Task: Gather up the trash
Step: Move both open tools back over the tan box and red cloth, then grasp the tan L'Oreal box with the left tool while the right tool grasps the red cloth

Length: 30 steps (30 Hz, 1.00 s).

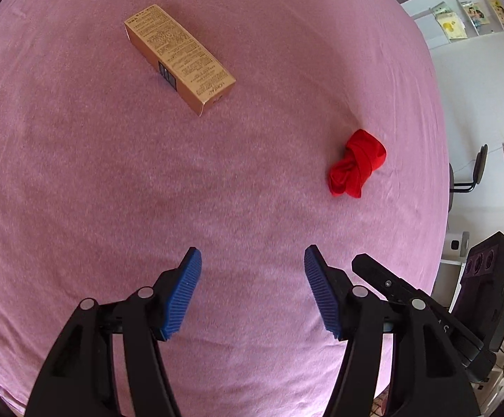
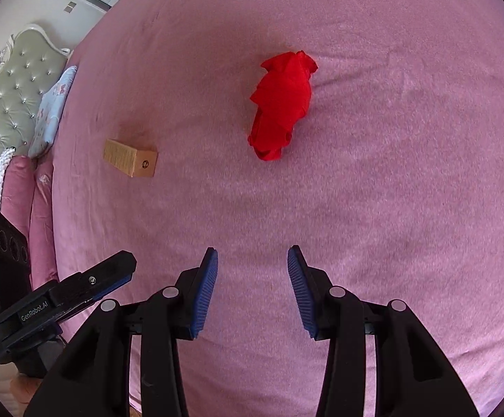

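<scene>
I'm approaching over the pink bed (image 2: 408,173), both tongs spread and empty (left tongs (image 1: 252,260), right tongs (image 2: 252,260)), red wad (image 2: 281,104) at twelve o'clock, carton (image 1: 179,57) at eleven, so next comes a descent.

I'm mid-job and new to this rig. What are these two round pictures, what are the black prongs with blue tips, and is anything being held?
Each picture comes from a fisheye camera on a hand-held gripper, looking along its jaws. The left gripper and the right gripper both hang open over a pink bedsheet and hold nothing. Each also shows at the edge of the other's view. On the sheet lie a tan cardboard box and, apart from it, a knotted red cloth. Neither is touched yet.
</scene>
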### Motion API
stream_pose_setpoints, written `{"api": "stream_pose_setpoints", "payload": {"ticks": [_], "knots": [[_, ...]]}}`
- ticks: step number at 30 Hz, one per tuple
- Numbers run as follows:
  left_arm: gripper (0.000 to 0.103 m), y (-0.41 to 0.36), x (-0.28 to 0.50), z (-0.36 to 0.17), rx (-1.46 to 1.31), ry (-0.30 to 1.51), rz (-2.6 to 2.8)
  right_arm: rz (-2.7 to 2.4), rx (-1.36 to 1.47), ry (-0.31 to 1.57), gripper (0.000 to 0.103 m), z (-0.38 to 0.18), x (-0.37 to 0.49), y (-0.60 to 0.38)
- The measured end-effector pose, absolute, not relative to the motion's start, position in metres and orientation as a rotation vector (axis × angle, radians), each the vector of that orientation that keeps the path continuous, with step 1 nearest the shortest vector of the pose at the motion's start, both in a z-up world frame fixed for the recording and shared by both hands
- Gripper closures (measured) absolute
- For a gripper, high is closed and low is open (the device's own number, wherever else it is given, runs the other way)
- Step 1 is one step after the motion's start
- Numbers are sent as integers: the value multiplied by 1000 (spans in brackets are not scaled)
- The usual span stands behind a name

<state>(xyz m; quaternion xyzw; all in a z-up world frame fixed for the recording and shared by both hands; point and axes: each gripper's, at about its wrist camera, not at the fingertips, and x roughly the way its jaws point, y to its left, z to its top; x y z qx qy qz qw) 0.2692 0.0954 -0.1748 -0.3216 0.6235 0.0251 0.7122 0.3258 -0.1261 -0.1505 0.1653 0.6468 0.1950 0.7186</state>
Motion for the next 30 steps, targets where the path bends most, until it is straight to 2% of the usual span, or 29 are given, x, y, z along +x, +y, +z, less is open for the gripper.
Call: {"api": "stream_pose_setpoints", "payload": {"ticks": [15,16,17,18,20,27,29,30], "knots": [[40,141,341,-210,-790,1365,221,289,369,1440,57,-194,409,-103],[40,144,345,-212,-796,1364,231,282,364,1442,60,-196,411,-100],[40,145,348,-213,-802,1361,239,281,365,1441,71,-197,413,-99],[40,147,350,-214,-807,1359,247,293,378,1442,77,-197,414,-98],[40,149,357,-217,-817,1354,260,329,435,1433,83,-194,413,-97],[40,157,367,-231,-865,1357,325,432,466,1420,83,-189,404,-76],[42,157,372,-237,-887,1360,347,447,467,1426,83,-189,400,-72],[49,158,372,-240,-896,1363,352,457,471,1430,83,-189,398,-70]]}}
